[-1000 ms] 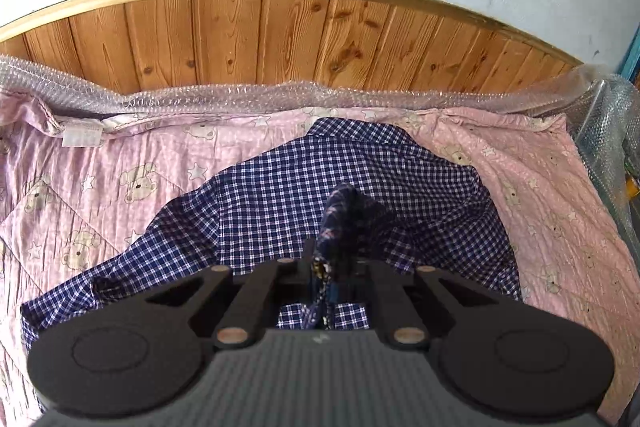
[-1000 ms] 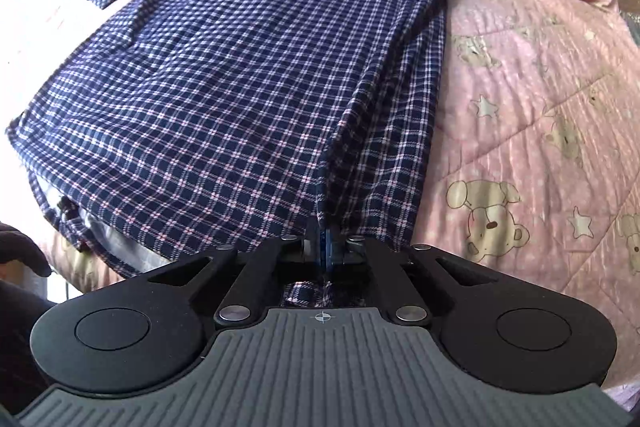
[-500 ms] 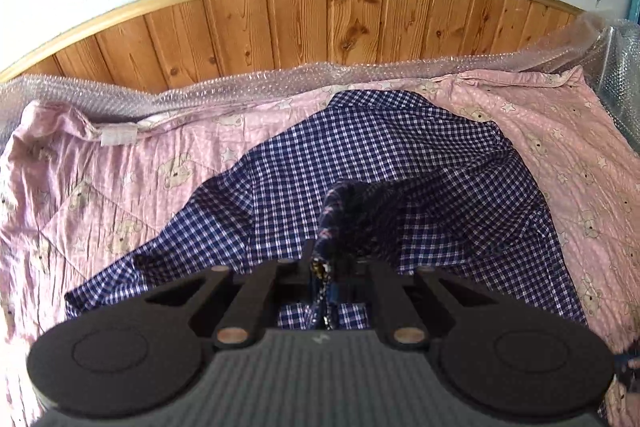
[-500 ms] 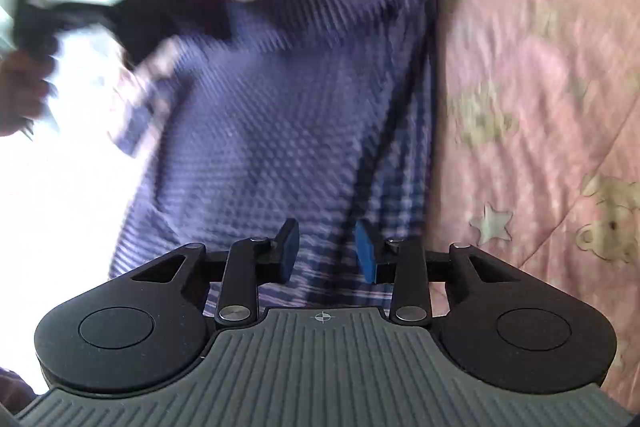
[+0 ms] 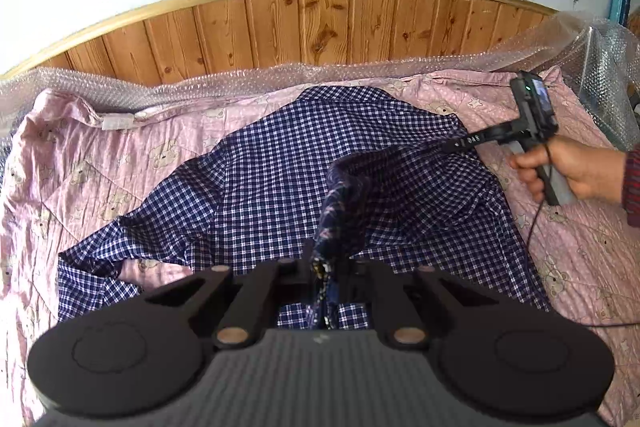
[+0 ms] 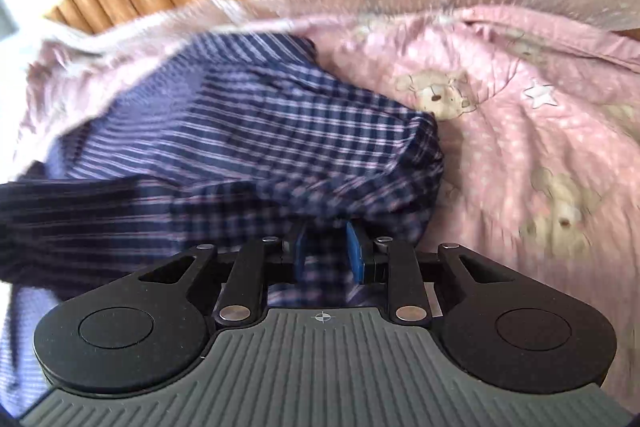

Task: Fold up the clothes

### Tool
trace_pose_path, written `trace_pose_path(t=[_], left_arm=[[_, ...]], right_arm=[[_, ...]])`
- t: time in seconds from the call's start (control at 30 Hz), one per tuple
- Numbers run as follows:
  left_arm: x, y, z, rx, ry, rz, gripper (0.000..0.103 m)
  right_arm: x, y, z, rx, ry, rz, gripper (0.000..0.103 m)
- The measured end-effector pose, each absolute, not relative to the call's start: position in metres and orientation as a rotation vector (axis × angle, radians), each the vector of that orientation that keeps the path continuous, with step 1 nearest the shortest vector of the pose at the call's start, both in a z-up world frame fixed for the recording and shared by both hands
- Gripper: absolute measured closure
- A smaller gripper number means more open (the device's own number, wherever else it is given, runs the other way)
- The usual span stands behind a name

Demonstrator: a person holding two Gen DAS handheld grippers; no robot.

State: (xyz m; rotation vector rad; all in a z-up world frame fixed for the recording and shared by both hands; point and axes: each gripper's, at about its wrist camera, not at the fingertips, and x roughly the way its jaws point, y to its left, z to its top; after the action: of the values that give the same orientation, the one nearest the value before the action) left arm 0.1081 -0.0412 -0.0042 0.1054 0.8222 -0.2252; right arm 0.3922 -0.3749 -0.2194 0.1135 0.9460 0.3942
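Left wrist view: left gripper (image 5: 325, 267) still clamped on a raised bunch of the checked shirt (image 5: 280, 179), which lies spread on the bed (image 5: 80, 163). Right wrist view: right gripper (image 6: 326, 253) has let go, fingers apart, now up at the shirt's far right edge, likely regrasping.

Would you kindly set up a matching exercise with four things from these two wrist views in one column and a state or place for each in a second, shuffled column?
Column one:
1. left gripper
2. right gripper
3. checked shirt
4. bubble wrap

Column two:
A. lies spread on the pink quilt
B. open, fingers apart over cloth
C. runs along the foot of the wooden panelling
D. shut on a bunched fold of cloth

Pairs: 1-D, 2-B, 3-A, 4-C
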Motion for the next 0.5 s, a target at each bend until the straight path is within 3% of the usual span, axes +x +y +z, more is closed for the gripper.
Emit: trace_pose_path(t=[0.2, 0.23, 0.3, 0.37, 0.5], left_arm=[[0.065, -0.087, 0.005, 0.140, 0.761, -0.234, 0.098], [0.058, -0.095, 0.006, 0.146, 0.750, -0.235, 0.098], [0.038, -0.117, 0.005, 0.134, 0.775, -0.322, 0.097], [0.019, -0.147, -0.018, 0.185, 0.856, -0.396, 0.097], [0.001, -0.183, -0.083, 0.197, 1.011, -0.445, 0.097]], right_arm=[[0.432, -0.404, -0.227, 0.337, 0.961, 0.429, 0.084], [0.430, -0.406, -0.224, 0.338, 0.966, 0.446, 0.082], [0.424, -0.411, -0.217, 0.337, 0.970, 0.474, 0.063], [0.406, -0.422, -0.202, 0.329, 0.947, 0.487, 0.053], [0.379, -0.436, -0.199, 0.320, 0.967, 0.521, 0.052]])
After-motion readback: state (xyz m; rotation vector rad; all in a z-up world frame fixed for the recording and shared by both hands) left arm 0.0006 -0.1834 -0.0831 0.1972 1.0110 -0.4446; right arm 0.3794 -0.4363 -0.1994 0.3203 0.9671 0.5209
